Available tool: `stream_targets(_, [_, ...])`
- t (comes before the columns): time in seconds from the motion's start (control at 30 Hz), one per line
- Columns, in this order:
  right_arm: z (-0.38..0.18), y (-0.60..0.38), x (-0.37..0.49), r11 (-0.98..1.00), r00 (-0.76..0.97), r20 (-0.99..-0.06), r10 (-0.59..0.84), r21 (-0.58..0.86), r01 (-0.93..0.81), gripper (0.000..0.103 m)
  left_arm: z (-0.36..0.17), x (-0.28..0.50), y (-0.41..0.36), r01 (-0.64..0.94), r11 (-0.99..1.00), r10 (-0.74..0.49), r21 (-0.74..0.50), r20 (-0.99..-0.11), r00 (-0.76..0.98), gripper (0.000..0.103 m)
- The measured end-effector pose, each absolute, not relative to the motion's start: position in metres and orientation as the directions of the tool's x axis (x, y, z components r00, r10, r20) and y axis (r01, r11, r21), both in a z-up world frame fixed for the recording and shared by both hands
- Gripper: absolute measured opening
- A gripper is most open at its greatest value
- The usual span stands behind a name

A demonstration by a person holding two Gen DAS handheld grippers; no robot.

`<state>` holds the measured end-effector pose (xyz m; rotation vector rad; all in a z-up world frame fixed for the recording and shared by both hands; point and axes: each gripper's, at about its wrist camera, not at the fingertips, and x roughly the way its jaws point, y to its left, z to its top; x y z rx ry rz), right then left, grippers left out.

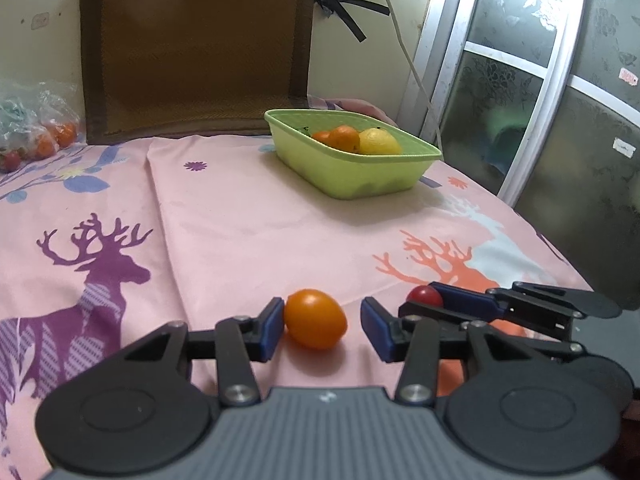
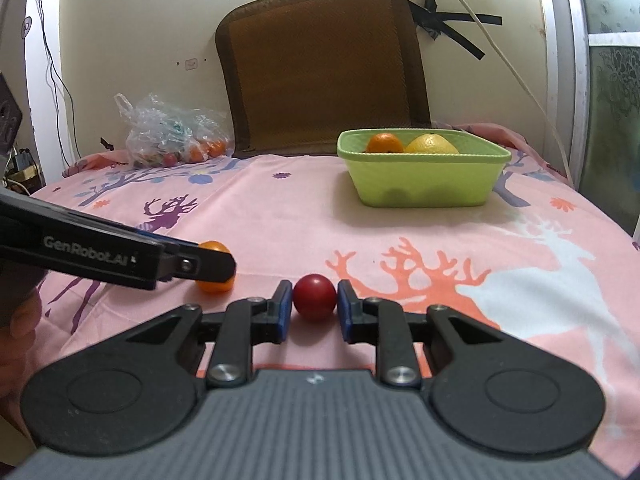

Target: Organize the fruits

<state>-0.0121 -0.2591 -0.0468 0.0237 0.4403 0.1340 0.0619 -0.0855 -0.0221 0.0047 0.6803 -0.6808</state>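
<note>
On the pink deer-print cloth (image 1: 240, 220) an orange fruit (image 1: 316, 318) lies between the pads of my left gripper (image 1: 322, 322). Its left pad touches the fruit and a gap shows at the right pad, so the gripper is open. In the right wrist view that same orange fruit (image 2: 214, 286) is partly hidden by a left finger (image 2: 208, 266). My right gripper (image 2: 314, 308) is shut on a small red fruit (image 2: 314, 298), also seen from the left wrist as the red fruit (image 1: 425, 296). A green basket (image 2: 424, 184) further back holds an orange (image 2: 384, 143) and a yellow fruit (image 2: 432, 144).
A clear plastic bag (image 2: 172, 136) with several small fruits lies at the back left by the wall. A brown cushion (image 2: 324, 64) leans upright behind the basket. A sliding glass door (image 1: 540, 100) and a white cable (image 1: 404, 48) border the right side.
</note>
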Motion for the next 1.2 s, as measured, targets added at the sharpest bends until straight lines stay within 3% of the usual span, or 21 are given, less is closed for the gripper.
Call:
stream_targets(0.13, [-0.047, -0.258, -0.011, 0.991, 0.895, -0.427, 0.131, 0.045, -0.124, 0.027, -0.025, 0.062, -0.084, 0.578, 0.792, -0.569, -0.197, -0.579, 0.583, 0.035])
stream_targets(1.2, [-0.050, -0.246, -0.018, 0.994, 0.901, -0.423, 0.097, -0.007, -0.111, 0.027, -0.032, 0.043, -0.057, 0.605, 0.760, -0.623, -0.238, -0.533, 0.573, 0.036])
